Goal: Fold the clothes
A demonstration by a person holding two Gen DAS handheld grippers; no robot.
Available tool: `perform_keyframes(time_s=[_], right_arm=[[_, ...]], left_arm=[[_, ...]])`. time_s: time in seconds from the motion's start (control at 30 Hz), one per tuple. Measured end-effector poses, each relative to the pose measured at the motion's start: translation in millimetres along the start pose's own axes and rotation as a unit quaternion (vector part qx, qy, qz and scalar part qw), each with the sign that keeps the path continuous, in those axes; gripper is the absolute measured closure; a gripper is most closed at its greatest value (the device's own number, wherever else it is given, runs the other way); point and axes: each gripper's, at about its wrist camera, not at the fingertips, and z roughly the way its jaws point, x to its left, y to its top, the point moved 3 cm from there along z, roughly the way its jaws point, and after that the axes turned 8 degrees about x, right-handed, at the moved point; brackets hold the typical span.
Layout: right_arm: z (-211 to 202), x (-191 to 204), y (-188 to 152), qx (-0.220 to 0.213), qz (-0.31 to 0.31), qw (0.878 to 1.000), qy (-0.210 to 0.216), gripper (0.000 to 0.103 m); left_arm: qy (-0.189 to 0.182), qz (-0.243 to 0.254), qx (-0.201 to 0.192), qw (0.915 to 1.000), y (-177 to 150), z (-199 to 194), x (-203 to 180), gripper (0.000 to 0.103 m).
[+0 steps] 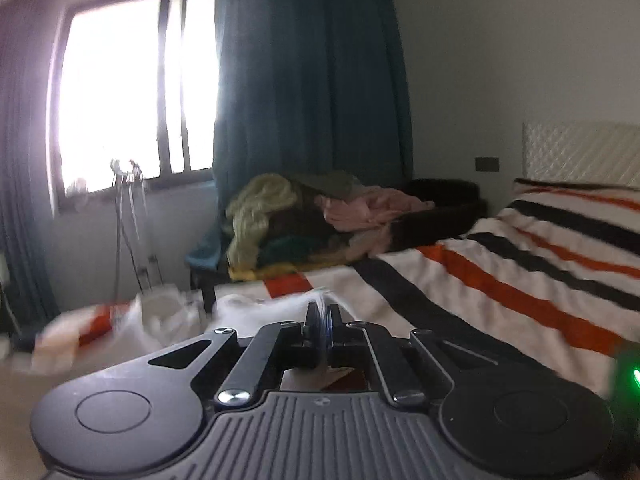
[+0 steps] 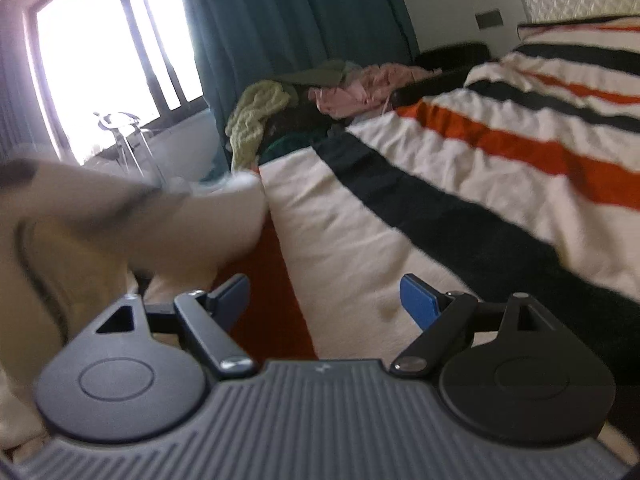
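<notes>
You had your left gripper (image 1: 321,312) clamped on an edge of the white garment (image 1: 168,316) at the striped bed's (image 1: 500,280) near side, your right gripper (image 2: 324,300) gaping empty, so spreading it flat likely came next.

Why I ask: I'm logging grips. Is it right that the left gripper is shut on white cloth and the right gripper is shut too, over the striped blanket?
Not quite. The right gripper is open, as the right wrist view shows; the rest stands.
</notes>
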Motion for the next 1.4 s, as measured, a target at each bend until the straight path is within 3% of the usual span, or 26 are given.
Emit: perform_keyframes(time_s=[0.1,0.2,0.3,0.4,0.53,0.63,0.7,0.8,0.9,1.07,1.4], right_arm=[[-22,-3,2,-0.014,-0.005,1.0,-0.004,0.019],[-41,-10,-1,-0.008,0.0,1.0,-0.01,0.019],[-59,-16,-2,0.0,0.007,1.0,-0.004,0.019],[-71,-18,-2,0.001,0.012,1.0,0.005,0.019],[-80,-15,-5,0.007,0.013,1.0,0.015,0.019],[-88,-5,-10,0.003,-0.003,1.0,0.023,0.019],[-89,2,-11,0.003,-0.006,0.999,0.037,0.019],[-86,11,-12,0.007,-0.003,0.998,0.058,0.019],[-80,22,-14,0.009,-0.017,0.997,0.071,0.019],[-71,36,-20,0.02,-0.034,0.994,0.1,0.023],[-48,58,-9,0.02,-0.026,0.986,0.166,0.023]], left_arm=[[-0.017,-0.054,0.049,0.9971,-43,-18,-6,0.1],[-0.045,-0.094,0.099,0.9896,-59,-24,2,0.099],[-0.07,-0.099,0.102,0.9874,-54,-38,9,0.096],[-0.067,-0.109,0.095,0.9873,-53,-52,14,0.091],[-0.057,-0.122,0.107,0.9851,-51,-66,24,0.077],[-0.042,-0.13,0.112,0.9843,-55,-88,39,0.05],[-0.031,-0.13,0.109,0.9851,-55,-101,50,0.043],[-0.01,-0.123,0.102,0.9871,-55,-119,59,0.024],[0.008,-0.114,0.092,0.9892,-54,-137,66,0.021],[0.033,-0.109,0.083,0.99,-55,-156,73,0.006],[0.059,-0.134,0.096,0.9847,-60,-149,78,0.005]])
